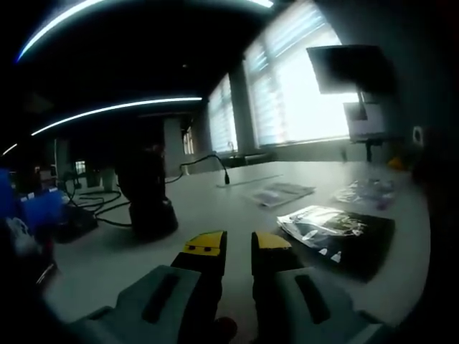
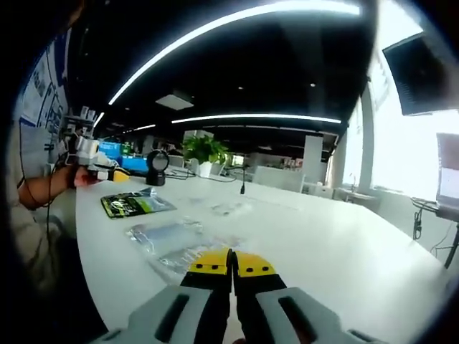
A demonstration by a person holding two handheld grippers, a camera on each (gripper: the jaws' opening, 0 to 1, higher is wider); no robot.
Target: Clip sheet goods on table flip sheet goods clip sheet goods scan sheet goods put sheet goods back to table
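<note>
Left gripper view puts my left gripper (image 1: pixel 238 247) low over the white table (image 1: pixel 215 208), jaws slightly parted and holding nothing, with a dark foil sheet pack (image 1: pixel 337 233) lying flat at about two o'clock. My right gripper (image 2: pixel 232 266) is clenched empty, clear packs (image 2: pixel 176 244) just ahead at eleven o'clock. To clip well, I'd open wider, come in flat and take an overhanging edge.

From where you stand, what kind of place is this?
Probably an open-plan office or lab. A long white table carries sheet packets, a scanner on a stand and cables. Strip ceiling lights, a potted plant and blinded windows fit that.
</note>
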